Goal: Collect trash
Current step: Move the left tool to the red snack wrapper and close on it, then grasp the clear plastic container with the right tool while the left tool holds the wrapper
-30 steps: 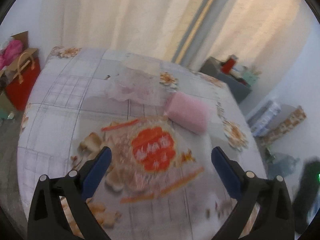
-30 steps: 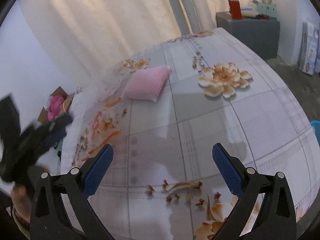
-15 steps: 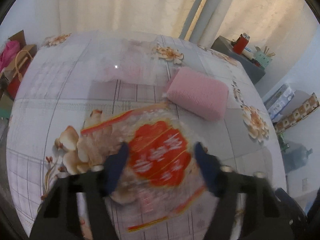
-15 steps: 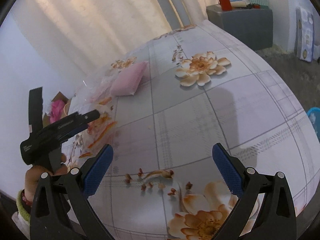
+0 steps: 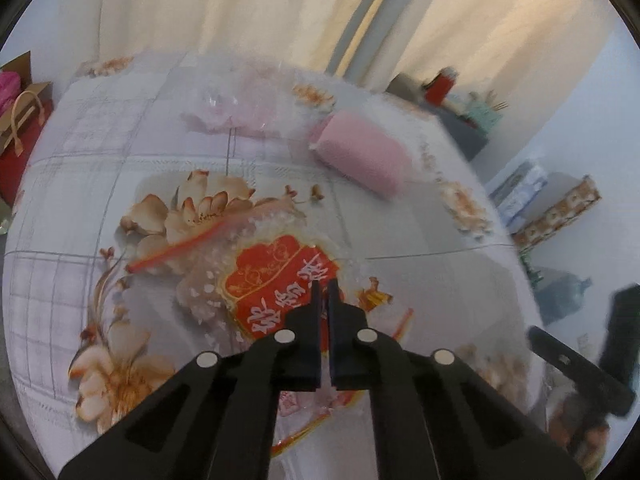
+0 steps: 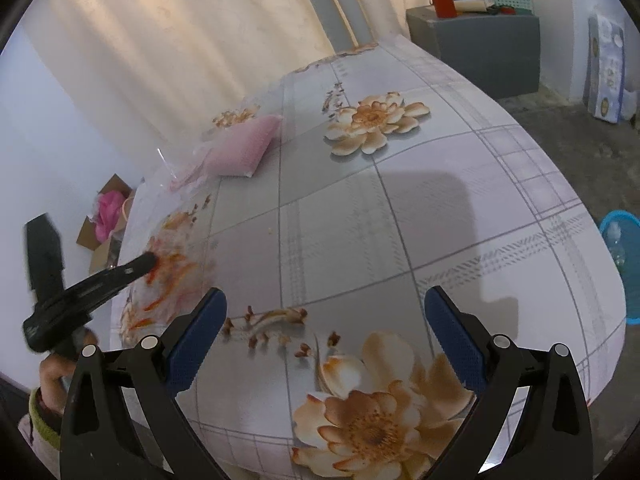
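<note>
Left wrist view: your left gripper (image 5: 323,286) is pinched onto the clear plastic bag (image 5: 256,276) w/ the red printed label, at approx. 6 o'clock on the floral tablecloth (image 5: 80,184). Jaws are pressed almost together, only a thin slit between them; the film appears caught there, though blur makes the actual bite hard to confirm.

Right wrist view: your right gripper (image 6: 326,330) is spread wide and holds nothing, hovering over the near table edge. From here the bag sits at 9 o'clock, the pink pad (image 6: 244,144) at 11 o'clock, and a second crumpled clear wrapper (image 6: 188,168) just beside that pad.

Risks:
- Thin film — if the bite is only a small fold, the bag may slide out as you lift.
- The bag lies flat on the glossy cloth; dragging instead of lifting could let it cling and tear, or stretch free.
- The blue bin (image 6: 622,256) shows at 3 o'clock, off the table and well apart from the bag — a long carry, so a loose corner could snag.
- The clear wrapper is easy to miss vs. the pale cloth.
</note>
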A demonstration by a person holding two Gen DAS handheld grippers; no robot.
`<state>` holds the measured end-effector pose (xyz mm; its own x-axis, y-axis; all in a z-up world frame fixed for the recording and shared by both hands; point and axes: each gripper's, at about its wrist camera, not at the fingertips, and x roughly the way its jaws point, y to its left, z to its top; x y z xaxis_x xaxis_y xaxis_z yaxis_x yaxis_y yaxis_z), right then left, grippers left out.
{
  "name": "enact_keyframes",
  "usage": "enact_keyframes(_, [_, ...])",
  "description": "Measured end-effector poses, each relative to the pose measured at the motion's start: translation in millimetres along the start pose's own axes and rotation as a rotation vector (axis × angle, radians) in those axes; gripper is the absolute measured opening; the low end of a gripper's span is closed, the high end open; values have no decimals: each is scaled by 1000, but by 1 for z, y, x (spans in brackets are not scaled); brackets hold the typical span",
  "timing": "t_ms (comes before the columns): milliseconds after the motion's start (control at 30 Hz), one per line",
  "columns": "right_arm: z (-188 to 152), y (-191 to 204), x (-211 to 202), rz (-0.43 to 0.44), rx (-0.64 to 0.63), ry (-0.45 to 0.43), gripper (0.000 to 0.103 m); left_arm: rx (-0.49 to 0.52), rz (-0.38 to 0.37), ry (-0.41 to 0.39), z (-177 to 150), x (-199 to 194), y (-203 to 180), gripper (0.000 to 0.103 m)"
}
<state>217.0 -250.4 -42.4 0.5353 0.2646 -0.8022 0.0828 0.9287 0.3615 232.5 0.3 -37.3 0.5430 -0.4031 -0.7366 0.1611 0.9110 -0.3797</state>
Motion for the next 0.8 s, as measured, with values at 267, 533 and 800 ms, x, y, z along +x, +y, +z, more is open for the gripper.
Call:
enact_keyframes(267, [-1,4,4,10,-18,21,95,1,-219,-231,-16,-80,5,1])
enact_keyframes(533, [2,31,10,82,-66,41,95,-246,-254,-221,-27,-86,62,1])
enact_keyframes(800, [59,96,31,280,-178,82,95,-193,-72,-124,-57,-56,70,1])
